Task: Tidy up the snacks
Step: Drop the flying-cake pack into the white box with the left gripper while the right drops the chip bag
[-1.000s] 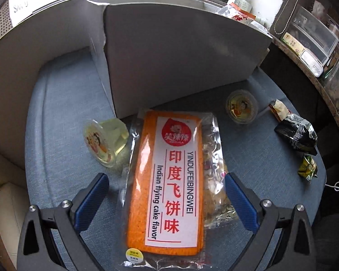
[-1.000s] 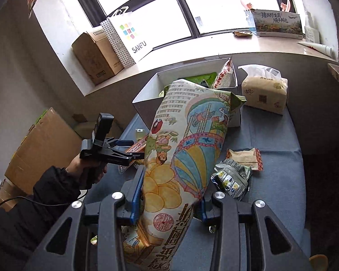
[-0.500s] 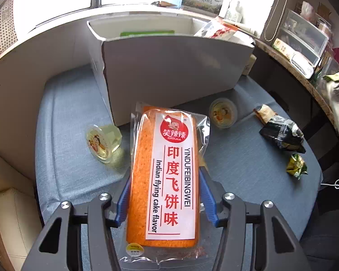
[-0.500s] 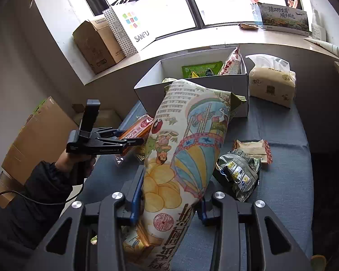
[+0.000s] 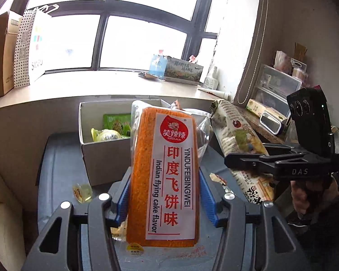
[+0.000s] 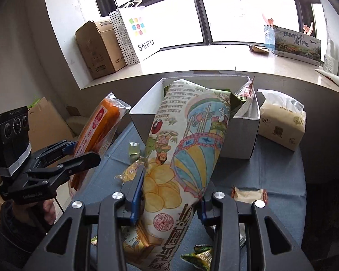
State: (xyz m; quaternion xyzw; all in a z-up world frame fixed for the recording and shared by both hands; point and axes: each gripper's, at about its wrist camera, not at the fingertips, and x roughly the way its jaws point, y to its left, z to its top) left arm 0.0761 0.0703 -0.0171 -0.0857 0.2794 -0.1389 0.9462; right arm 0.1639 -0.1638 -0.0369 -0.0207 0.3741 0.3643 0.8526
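My left gripper [image 5: 165, 194] is shut on an orange flying-cake packet [image 5: 165, 171] and holds it lifted in front of the open white box [image 5: 97, 158]; it also shows in the right wrist view [image 6: 97, 131]. My right gripper [image 6: 171, 194] is shut on a big illustrated chip bag [image 6: 187, 149], raised and pointing at the same box [image 6: 239, 137]. The chip bag shows at the right of the left wrist view [image 5: 239, 140]. Green packets [image 5: 116, 123] lie inside the box.
On the blue table [image 6: 278, 171] lie a jelly cup [image 5: 81, 193], a yellow candy [image 6: 131, 169], a wrapped biscuit [image 6: 248, 195] and a green packet [image 6: 198, 257]. A tissue pack [image 6: 280, 124] stands right of the box. Cardboard boxes and a paper bag [image 6: 133, 33] sit on the sill.
My left gripper closed on the cake packet, lifted it off the table and tilted up toward the box. My right gripper with the chip bag moved closer to the box.
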